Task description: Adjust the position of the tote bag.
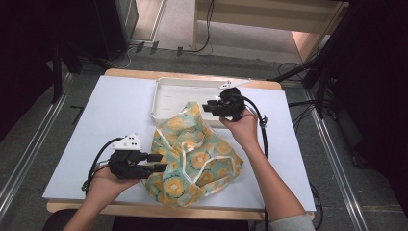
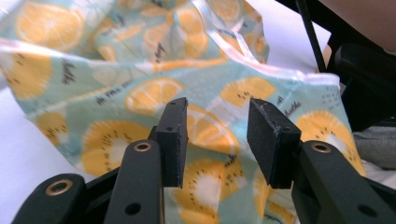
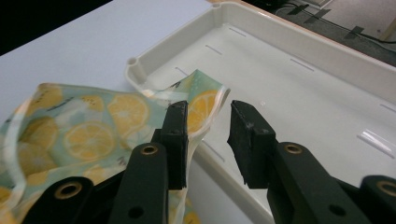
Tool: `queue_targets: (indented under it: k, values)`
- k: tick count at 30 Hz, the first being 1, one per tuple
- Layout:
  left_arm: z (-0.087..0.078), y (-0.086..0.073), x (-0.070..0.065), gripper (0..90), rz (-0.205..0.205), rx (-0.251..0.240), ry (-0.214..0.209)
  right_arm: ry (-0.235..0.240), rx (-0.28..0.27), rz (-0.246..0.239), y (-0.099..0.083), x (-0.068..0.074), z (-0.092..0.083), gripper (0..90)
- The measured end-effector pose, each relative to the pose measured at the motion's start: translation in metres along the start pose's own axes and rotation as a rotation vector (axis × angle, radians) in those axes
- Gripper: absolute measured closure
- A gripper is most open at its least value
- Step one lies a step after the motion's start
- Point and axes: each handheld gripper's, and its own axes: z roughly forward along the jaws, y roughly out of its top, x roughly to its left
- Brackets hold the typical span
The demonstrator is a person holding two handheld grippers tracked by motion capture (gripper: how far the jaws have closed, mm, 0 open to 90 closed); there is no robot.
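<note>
A crumpled cloth [image 1: 197,154] printed with orange slices on pale green lies on the white table top [image 1: 115,115]; its far corner drapes over the near rim of a white tray [image 1: 173,89]. My left gripper [image 1: 159,162] is at the cloth's left edge, jaws open. In the left gripper view, the cloth [image 2: 149,93] lies between and beyond the left gripper's [image 2: 217,116] pads, unpinched. My right gripper [image 1: 205,108] hovers at the tray's near rim, open. In the right gripper view the cloth's corner [image 3: 201,105] stands beside the left pad of the right gripper [image 3: 208,114], over the tray [image 3: 303,93].
The tray's inside is bare. The table's wooden edge [image 1: 192,75] runs along the back and front. Black stands and cables [image 1: 298,72] crowd the floor at the far right, and metal rails [image 1: 337,168] flank the table on both sides.
</note>
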Motion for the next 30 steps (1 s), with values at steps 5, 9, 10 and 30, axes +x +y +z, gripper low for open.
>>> queue_targets:
  k: [5, 9, 10, 30]
  values:
    - [-0.001, 0.014, 0.005, 56.9, 0.008, 0.006, 0.008, 0.020, -0.006, 0.003, -0.012, 0.009, -0.019, 69.7]
    - [0.004, 0.027, 0.013, 54.3, 0.010, 0.015, -0.007, 0.042, -0.012, 0.021, -0.027, 0.017, -0.025, 70.6]
    - [0.005, 0.030, 0.015, 54.1, 0.013, 0.024, -0.012, 0.044, -0.007, 0.018, -0.029, 0.020, -0.027, 70.8]
    - [0.057, 0.070, 0.028, 36.5, 0.040, 0.101, -0.069, 0.040, -0.015, 0.026, -0.083, 0.035, -0.071, 62.2]
